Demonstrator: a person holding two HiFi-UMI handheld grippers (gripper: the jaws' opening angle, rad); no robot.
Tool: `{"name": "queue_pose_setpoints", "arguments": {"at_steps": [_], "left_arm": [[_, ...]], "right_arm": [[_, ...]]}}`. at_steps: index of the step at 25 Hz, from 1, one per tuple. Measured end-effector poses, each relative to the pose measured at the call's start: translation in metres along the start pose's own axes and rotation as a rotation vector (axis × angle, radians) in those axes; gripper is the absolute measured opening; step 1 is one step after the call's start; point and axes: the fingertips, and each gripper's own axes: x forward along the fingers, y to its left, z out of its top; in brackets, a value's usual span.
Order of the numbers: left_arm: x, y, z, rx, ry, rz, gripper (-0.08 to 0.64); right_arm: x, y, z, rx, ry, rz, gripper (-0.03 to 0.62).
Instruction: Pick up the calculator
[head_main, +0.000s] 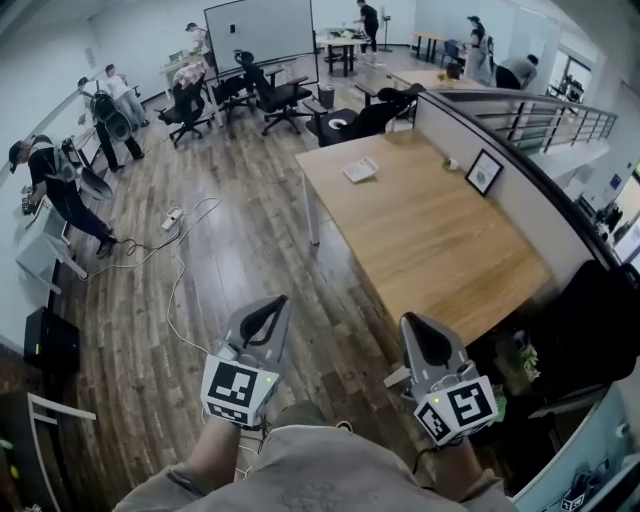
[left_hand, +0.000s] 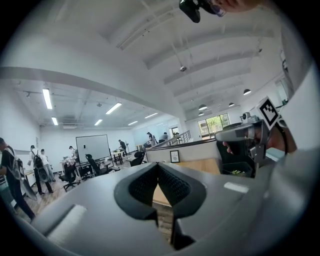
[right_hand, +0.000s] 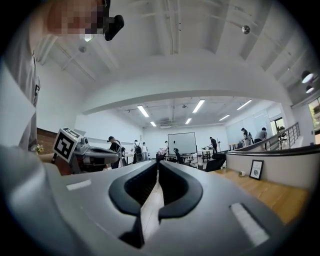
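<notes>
The grey left gripper (head_main: 277, 301) and grey right gripper (head_main: 413, 322) are held level, jaws closed and empty; the flat pale rectangular calculator (head_main: 360, 170), far-left on the light wooden table (head_main: 440, 260), should be approached before jaws are opened.

I hold my left gripper (head_main: 272, 303) and right gripper (head_main: 412, 322) low and side by side, both pointing to twelve o'clock over the wood floor (head_main: 240, 260). The table (head_main: 430, 250) runs off at one o'clock, and its near corner is close by the right gripper. On its far end lies the calculator (head_main: 360, 170), flat. At three o'clock from it a frame (head_main: 485, 171) stands against the partition (head_main: 530, 215). A power strip (head_main: 172, 216) lies at eleven o'clock. Chairs (head_main: 280, 98) and a whiteboard (head_main: 260, 32) stand beyond, with people (head_main: 60, 190) at ten.
</notes>
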Motion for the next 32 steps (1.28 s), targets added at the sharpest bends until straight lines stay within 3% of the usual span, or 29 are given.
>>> {"name": "queue_pose_setpoints", "arguments": {"at_steps": [1,2,3,8,17,24,32], "left_arm": [[0.001,0.0,0.0,0.002,0.004,0.004,0.002],[0.002,0.0,0.001,0.006,0.006,0.006,0.002],[0.004,0.001,0.002,0.009,0.004,0.008,0.002],[0.014,0.002,0.002,0.016,-0.002,0.004,0.002],[0.054,0.027,-0.013,-0.004,-0.002,-0.001,0.002],[0.098,0.079,-0.024,-0.056,0.0,-0.019,0.002],[0.158,0.153,-0.031,-0.062,0.002,-0.059,0.002]], "right_arm": [[-0.001,-0.004,0.001,0.017,-0.02,-0.018,0.021],[-0.002,-0.009,0.003,0.028,-0.039,-0.039,0.109],[-0.002,-0.014,0.004,0.03,-0.05,-0.058,0.237],[0.001,-0.035,0.003,0.041,-0.059,-0.093,0.244],[0.051,-0.048,-0.018,0.02,0.01,-0.052,0.244],[0.122,-0.065,-0.029,0.027,0.048,-0.06,0.244],[0.212,-0.089,-0.04,0.03,0.123,-0.111,0.244]]}}
